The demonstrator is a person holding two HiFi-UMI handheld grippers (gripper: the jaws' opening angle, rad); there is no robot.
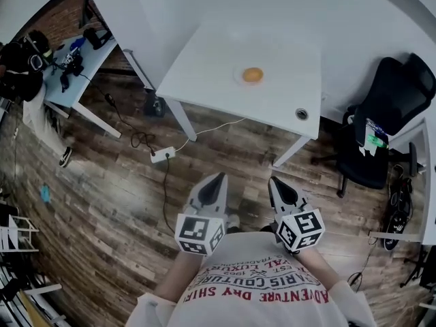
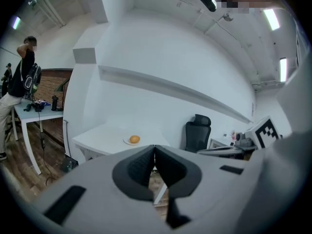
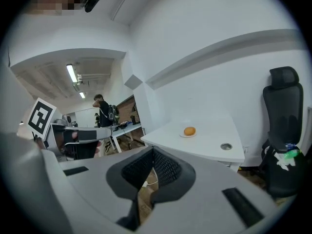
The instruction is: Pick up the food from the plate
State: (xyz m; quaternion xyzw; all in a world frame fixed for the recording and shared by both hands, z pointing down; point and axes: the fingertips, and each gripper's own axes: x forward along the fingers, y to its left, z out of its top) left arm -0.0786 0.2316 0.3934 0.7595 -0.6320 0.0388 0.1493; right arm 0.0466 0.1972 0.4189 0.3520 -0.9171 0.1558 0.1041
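— How many of each thing?

— One piece of food [image 1: 253, 75], orange and roundish; one plate [image 1: 240, 80] under it; one white table [image 1: 204, 53] bearing the plate; two grippers; one black office chair [image 1: 385, 125] at the right edge; one person [image 1: 24, 63] in the upper left, beside a second table [image 1: 78, 56].

— Where does the food sit?

— Upper centre of the head view, on the plate, right of the tabletop's middle; well apart from both grippers, which are in the lower centre over the wood floor [image 1: 102, 203].

— Which way does it point?

— I cannot tell; from above it looks nearly round; in the two gripper views it is a little wider than tall, so no long axis stands out.

— And the grippers?

— The left gripper [image 1: 219, 177] has its jaws pressed together with nothing between them; the right gripper [image 1: 274, 181] is likewise clenched and empty; both tips point up the frame toward the white table.

— Anything hidden or hard to read?

— The plate is white on white, so only a faint rim shows; the tabletop's upper edge melts into the white wall; the holder's shirt [image 1: 262, 288] is cut off by the bottom edge; a round hole [image 1: 302, 114] near the tabletop's lower right corner is too small to see into.
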